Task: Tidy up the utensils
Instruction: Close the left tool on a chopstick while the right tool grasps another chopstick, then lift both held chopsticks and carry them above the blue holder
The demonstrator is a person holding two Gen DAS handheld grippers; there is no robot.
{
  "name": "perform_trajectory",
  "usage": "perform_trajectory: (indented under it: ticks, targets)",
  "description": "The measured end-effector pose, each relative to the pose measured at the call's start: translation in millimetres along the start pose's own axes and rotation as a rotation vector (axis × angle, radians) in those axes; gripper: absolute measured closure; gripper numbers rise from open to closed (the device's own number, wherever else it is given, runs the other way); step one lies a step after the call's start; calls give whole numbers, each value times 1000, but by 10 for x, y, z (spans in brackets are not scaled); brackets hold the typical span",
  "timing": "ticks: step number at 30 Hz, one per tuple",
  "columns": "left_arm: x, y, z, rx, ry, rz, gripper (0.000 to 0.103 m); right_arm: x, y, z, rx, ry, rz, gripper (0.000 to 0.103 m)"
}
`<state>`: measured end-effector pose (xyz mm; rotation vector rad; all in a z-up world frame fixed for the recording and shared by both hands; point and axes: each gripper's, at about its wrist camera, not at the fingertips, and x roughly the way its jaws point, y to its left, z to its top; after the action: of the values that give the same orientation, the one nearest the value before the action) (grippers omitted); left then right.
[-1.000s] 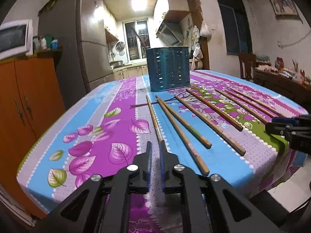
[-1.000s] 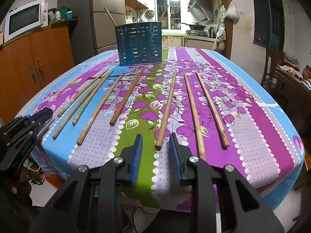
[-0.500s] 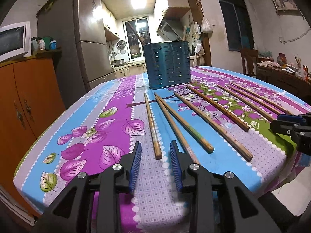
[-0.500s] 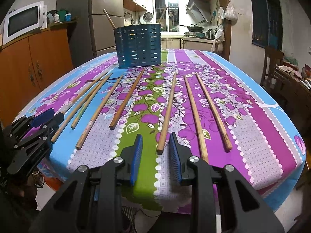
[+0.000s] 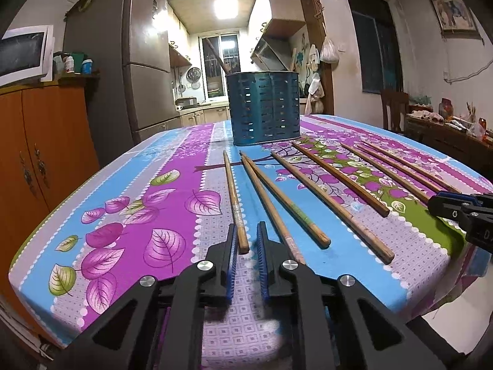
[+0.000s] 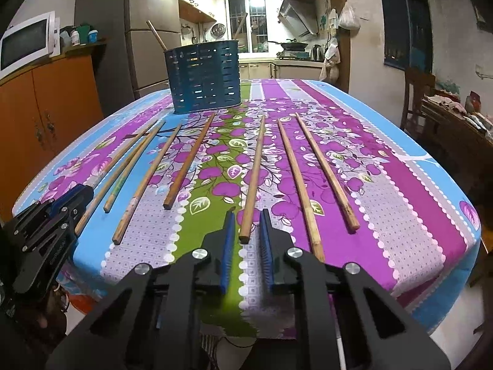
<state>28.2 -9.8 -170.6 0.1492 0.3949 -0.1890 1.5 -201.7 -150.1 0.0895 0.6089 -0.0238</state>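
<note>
My left tool [image 5: 246, 234] sat low over the near edge of the surface [image 5: 129, 203], its jaws having just been narrowing around the near end of the leftmost chopstick [image 5: 234, 203]. That end lay between the blue pads, against the left pad, with a gap still showing on the right side, so I counted the tool as not yet clamped. The next chopstick [image 5: 271, 203] ran just to the right of my right finger, its near end hidden behind it.

My right tool [image 6: 246, 225] was placed the same way on the fifth chopstick [image 6: 254, 178]: its near end sat between the pads, apart from both, the jaws having just drawn in without pressing it. Another chopstick [image 6: 300, 185] passed just right of that tool, and one more [image 6: 326, 172] lay further right. To its left lay the short dark chopstick [image 6: 189, 160], then my left tool.

Straight ahead of both tools, at the far end of the row, stood the blue slotted holder [image 5: 263, 108], upright, with one stick already leaning out of it
</note>
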Motion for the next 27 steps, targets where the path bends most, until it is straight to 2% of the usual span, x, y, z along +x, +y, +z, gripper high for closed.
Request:
perform_trajectory:
  ticks: [3,5,14,20,27]
  targets:
    - [6,26,-1,-15,-1,-5,94,-8,-15,-12,19,-7,3,91]
    - [8,22,3,-11,-1,-3,94,-13,-26,-17,30,-10,3,96]
    - [26,95,97,-44,28,-6,96,-24,-97,17,65,-9,24,98]
    - [-122,142,262,-38,4,21,96,-153,-132,141,47,-51,35,98]
    - [-401,220,603,-24,-32,13,96,-377,-116,407,-19,-131,56,98]
